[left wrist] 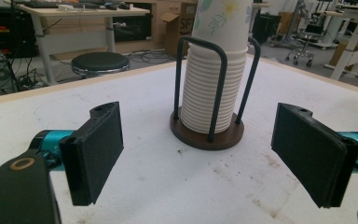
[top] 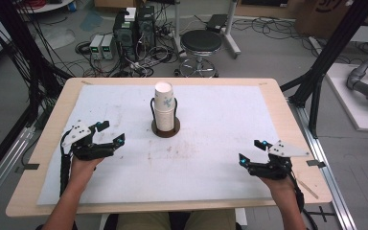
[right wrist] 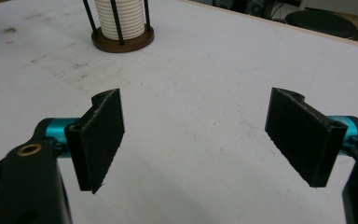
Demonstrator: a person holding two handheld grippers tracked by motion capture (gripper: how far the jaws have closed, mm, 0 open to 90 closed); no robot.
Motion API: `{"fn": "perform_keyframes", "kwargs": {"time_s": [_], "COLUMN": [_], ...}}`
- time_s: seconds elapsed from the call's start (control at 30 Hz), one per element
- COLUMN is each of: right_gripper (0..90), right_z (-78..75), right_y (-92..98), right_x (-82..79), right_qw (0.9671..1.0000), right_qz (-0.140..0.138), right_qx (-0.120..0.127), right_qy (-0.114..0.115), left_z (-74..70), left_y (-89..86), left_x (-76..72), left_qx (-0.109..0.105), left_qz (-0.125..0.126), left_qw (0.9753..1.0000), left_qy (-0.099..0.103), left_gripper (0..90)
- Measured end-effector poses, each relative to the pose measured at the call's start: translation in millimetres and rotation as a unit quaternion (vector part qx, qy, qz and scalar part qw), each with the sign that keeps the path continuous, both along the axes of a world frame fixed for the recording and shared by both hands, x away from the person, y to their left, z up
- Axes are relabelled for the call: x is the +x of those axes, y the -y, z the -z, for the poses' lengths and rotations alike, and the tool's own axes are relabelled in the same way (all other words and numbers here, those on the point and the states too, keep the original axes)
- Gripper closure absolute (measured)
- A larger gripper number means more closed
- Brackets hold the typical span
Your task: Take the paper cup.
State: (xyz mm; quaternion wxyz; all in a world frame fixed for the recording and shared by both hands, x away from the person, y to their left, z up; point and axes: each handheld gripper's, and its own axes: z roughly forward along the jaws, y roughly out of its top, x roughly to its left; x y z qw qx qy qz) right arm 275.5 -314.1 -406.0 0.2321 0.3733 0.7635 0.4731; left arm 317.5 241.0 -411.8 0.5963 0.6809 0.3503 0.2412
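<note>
A tall stack of white paper cups (top: 164, 106) stands upright in a dark wire holder on a round brown base (top: 166, 129), at the middle of the white mat. In the left gripper view the cup stack (left wrist: 210, 88) rises a short way ahead of my left gripper (left wrist: 198, 154), whose jaws stand wide apart with nothing between them. In the high view my left gripper (top: 110, 133) rests left of the holder. My right gripper (top: 253, 151) sits at the near right, open and empty, far from the cups (right wrist: 120, 16); its jaws (right wrist: 196, 140) frame bare mat.
The white mat (top: 211, 120) covers a wooden table (top: 52, 120) and carries some brownish stains near the middle. Beyond the far edge stand a black stool (top: 200, 45), computer boxes and cables on the floor. Black frame posts flank both sides.
</note>
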Motion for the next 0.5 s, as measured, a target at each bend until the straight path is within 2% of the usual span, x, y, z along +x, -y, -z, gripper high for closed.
{"fn": "perform_keyframes", "kwargs": {"time_s": [0.27, 0.5], "right_gripper": [20.1, 20.1], "right_z": [1.6, -0.9], "right_y": [2.2, -4.9], "right_x": [-0.7, 1.9], "right_qw": [1.0, 1.0], "right_qz": [0.003, -0.005], "right_qx": [0.0, -0.006], "right_qy": [-0.004, -0.006], "left_z": [-3.9, -10.8], "left_y": [3.2, 4.1], "left_x": [6.5, 14.2], "left_qx": [0.002, -0.009], "left_qz": [0.008, 0.022], "left_qw": [1.0, 0.9996], "left_qy": [-0.003, -0.012], "left_gripper": [16.5, 16.4]}}
